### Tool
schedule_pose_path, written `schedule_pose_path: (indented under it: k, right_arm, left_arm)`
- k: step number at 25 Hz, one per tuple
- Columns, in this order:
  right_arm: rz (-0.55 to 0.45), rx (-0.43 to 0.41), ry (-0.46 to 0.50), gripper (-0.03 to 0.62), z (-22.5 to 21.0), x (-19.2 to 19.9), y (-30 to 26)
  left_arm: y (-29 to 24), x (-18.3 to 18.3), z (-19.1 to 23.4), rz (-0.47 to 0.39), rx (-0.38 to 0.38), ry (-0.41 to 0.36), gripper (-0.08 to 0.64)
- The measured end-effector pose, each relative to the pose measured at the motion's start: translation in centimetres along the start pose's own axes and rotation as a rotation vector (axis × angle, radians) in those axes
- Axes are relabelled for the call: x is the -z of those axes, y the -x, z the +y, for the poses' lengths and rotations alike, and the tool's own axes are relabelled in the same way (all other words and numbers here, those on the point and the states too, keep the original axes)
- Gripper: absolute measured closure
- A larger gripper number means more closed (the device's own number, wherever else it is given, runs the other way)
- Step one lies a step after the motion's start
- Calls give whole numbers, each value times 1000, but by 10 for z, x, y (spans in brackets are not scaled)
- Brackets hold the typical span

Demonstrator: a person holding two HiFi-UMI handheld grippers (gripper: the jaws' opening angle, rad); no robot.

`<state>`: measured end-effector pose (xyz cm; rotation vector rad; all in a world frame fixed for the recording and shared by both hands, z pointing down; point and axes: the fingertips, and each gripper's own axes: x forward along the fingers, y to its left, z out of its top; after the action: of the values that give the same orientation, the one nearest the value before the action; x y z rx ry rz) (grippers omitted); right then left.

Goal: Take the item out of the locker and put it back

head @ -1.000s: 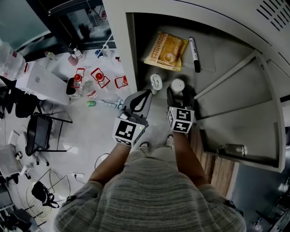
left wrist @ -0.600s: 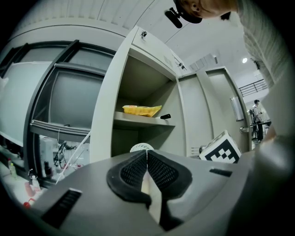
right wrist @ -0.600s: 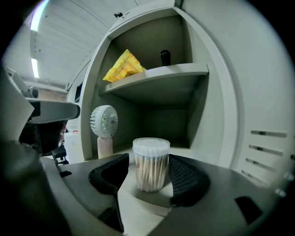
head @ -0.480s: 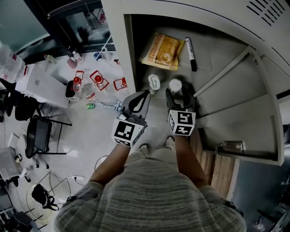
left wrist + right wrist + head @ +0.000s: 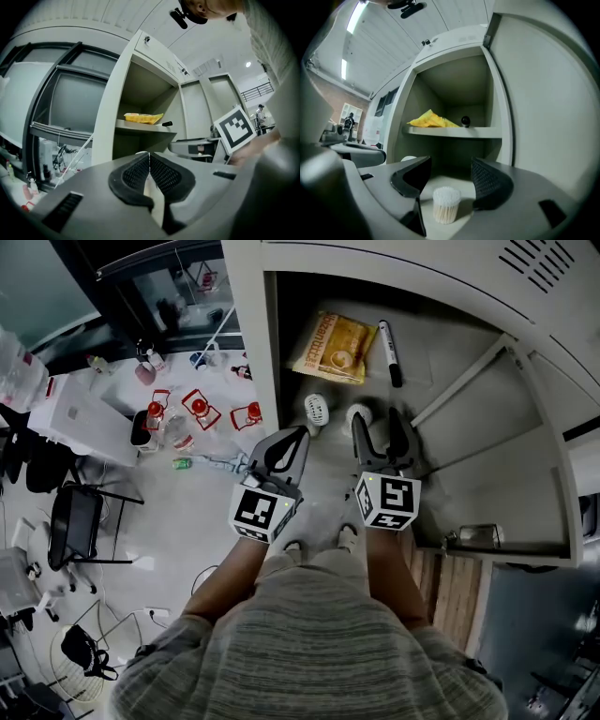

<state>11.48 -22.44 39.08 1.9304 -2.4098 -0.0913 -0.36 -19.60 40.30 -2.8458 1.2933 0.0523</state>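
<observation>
While on the shelf (image 5: pixel 439 351), one packet (image 5: pixel 336 346), one marker (image 5: pixel 388 340)

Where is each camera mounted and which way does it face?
Head view: on the person's head, looking steeply down at the locker; forearms, left gripper, right gripper show.
Left gripper view: on that gripper, facing the locker; its shut jaws show.
Right gripper view: on that gripper, facing the locker; open jaws flank the cotton swab tub.
All three share the yellow packet.

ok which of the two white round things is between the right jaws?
The cotton-swab tub, inside the open right gripper; the slotted one sits left, outside it.
</observation>
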Motion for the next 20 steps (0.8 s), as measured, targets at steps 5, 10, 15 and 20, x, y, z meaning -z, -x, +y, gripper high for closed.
schedule_pose_path:
  k: [5, 10, 15, 20]
  right_arm:
    - [-66, 30, 5, 328, -7, -29, 1]
    - [-90, 59, 7, 330, -11, -43, -2]
    - [-143, 141, -5, 339, -18, -63, -3]
    - [-144, 215, 6, 410, -26, -73, -13]
  left_arm:
    - [0, -3, -1, -8, 8, 4, 551]
    - [0, -6, -2, -8, 16, 2, 551]
    - [0, -7, -4, -8, 26, 2, 551]
    - [2, -6, -4, -3, 30, 1, 551]
